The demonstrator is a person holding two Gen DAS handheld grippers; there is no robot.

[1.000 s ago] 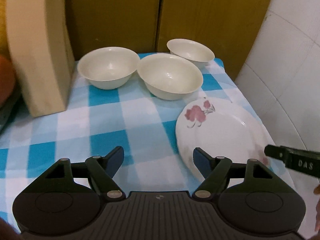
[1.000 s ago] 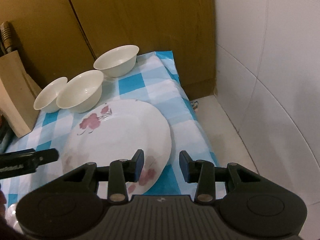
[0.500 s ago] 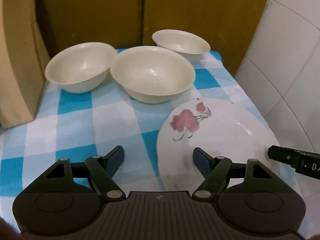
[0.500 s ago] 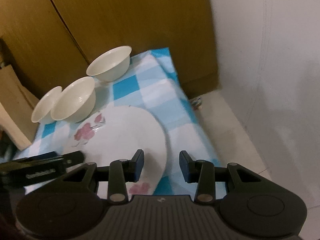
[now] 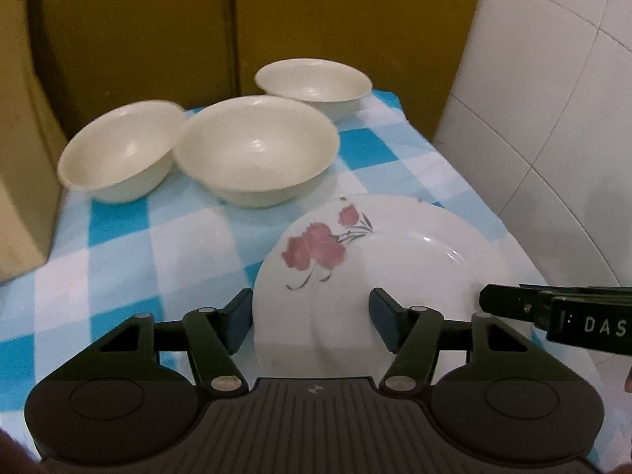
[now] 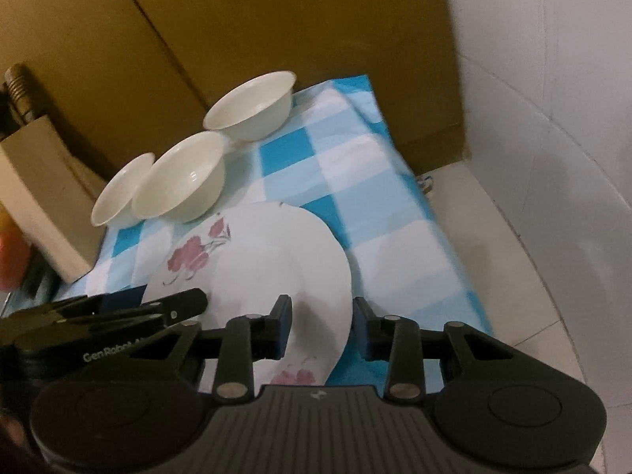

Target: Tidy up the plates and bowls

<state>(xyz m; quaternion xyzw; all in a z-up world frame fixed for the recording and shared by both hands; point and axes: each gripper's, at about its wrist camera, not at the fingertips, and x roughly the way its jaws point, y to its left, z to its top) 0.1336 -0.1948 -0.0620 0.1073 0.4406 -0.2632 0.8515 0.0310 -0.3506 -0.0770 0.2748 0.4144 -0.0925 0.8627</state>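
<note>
A white plate with pink flowers (image 5: 395, 260) lies on the blue checked cloth, near the front right; it also shows in the right wrist view (image 6: 260, 260). Three cream bowls stand behind it: left (image 5: 118, 154), middle (image 5: 256, 150), far right (image 5: 316, 87). My left gripper (image 5: 310, 316) is open, its jaws either side of the plate's near left rim. My right gripper (image 6: 322, 328) is open, its jaws either side of the plate's right rim. The right gripper's finger (image 5: 553, 312) shows at the plate's right edge.
A tan knife block (image 6: 39, 197) stands at the cloth's left edge. A brown cabinet (image 5: 316, 19) backs the table. A white tiled wall (image 5: 553, 118) and floor (image 6: 533, 276) lie to the right. The cloth (image 6: 355, 166) hangs over the right table edge.
Both grippers have moved in toward the plate. The left gripper shifted right so its jaws flank the plate's rim. The right gripper's jaws now flank the right rim.
</note>
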